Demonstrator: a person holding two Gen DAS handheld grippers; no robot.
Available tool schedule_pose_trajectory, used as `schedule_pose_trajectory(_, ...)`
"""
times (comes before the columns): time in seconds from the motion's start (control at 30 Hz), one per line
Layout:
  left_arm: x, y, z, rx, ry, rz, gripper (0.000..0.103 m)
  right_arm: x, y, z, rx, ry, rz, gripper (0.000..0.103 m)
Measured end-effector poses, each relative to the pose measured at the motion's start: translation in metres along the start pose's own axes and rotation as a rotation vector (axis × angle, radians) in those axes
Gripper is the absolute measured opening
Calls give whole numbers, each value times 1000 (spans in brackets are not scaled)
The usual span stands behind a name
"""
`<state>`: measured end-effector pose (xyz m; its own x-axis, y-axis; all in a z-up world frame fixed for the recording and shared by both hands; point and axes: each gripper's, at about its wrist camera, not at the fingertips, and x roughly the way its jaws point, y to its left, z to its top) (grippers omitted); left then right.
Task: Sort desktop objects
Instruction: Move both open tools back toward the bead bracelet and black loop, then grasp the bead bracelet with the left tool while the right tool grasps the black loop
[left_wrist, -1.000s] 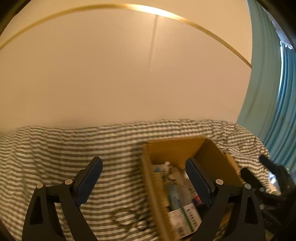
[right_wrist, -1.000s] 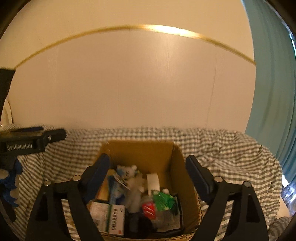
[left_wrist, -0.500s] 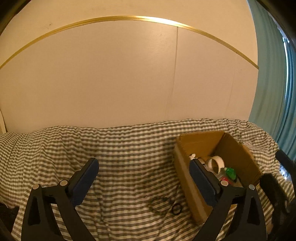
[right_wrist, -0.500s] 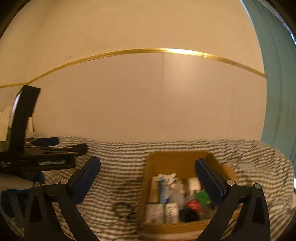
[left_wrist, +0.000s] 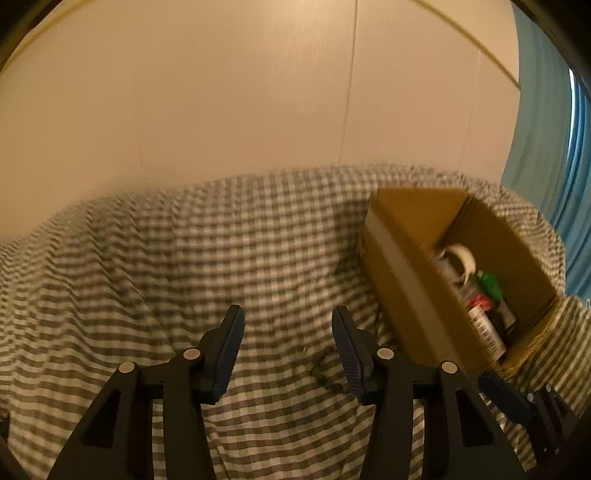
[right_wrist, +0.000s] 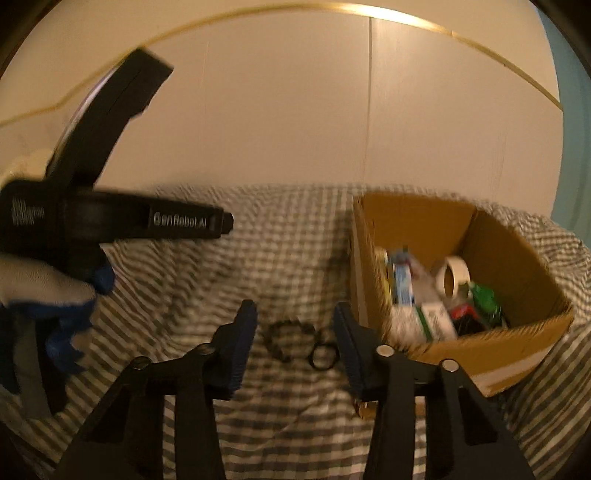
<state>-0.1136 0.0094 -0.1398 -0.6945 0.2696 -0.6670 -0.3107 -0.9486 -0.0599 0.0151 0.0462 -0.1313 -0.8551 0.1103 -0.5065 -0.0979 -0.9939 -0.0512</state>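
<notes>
Black cord lies loose between our right hand-held gripper's half-closed, just-narrowing, empty jaws; we'd pinch its bunched middle, the left hand-held gripper likewise half-closed and empty.

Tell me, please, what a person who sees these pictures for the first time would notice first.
The open brown cardboard box on the right, crowded with small items such as a white tape roll and a green packet, draws the eye first. Next comes the grey-and-white checked cloth covering the surface, with a dark beaded bracelet lying on it between the right gripper fingers, untouched. At far left, a gloved hand holds the other black gripper.
</notes>
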Motion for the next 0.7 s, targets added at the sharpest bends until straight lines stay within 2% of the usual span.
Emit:
schedule_pose_trajectory(0.13, 40, -2, -12, 21, 91, -33, 51, 31, 3, -18, 5, 68, -34, 39)
schedule_pose_trajectory(0.2, 58, -2, -17, 29, 136, -57, 51, 45, 6, -23, -16, 97, -40, 33)
schedule_pose_trajectory(0.33, 89, -6, -26, 60, 208, -90, 51, 72, 5, -34, -16, 145, -73, 29)
schedule_pose_trajectory(0.37, 96, -8, -29, 68, 224, -101, 51, 77, 4, -36, -9, 161, -81, 24)
schedule_pose_trajectory(0.43, 110, -10, -33, 79, 250, -123, 51, 88, 3, -38, -7, 185, -98, 18)
schedule_pose_trajectory(0.7, 142, -15, -39, 101, 313, -165, 51, 116, 1, -43, 4, 255, -146, 14)
